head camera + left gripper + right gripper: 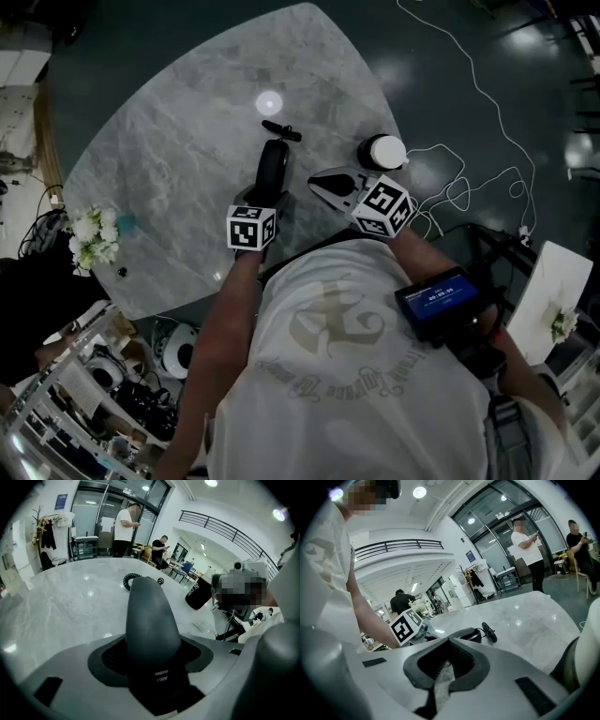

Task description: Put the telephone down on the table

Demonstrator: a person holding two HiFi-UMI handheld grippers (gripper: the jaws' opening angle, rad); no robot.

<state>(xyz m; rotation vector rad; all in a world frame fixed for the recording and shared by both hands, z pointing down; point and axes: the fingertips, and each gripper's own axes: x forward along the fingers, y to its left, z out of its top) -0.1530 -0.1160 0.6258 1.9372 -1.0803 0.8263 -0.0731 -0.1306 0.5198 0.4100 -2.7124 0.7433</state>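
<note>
A black telephone handset (273,167) lies lengthwise over the grey marble table (178,150), its coiled cord (281,131) at the far end. My left gripper (266,195) is shut on the handset's near end. In the left gripper view the handset (151,620) fills the gap between the jaws of the left gripper (153,660) and points away across the table. I cannot tell whether it touches the tabletop. My right gripper (323,184) hovers just right of it, jaws together and holding nothing. The right gripper view shows the right gripper (449,641), the handset (469,633) and its cord (489,632).
A black cup with a white lid (382,152) stands on the table right of the grippers, also in the left gripper view (198,592). White flowers (94,234) sit at the table's left edge. Cables trail on the floor (469,187). People stand far behind (125,524).
</note>
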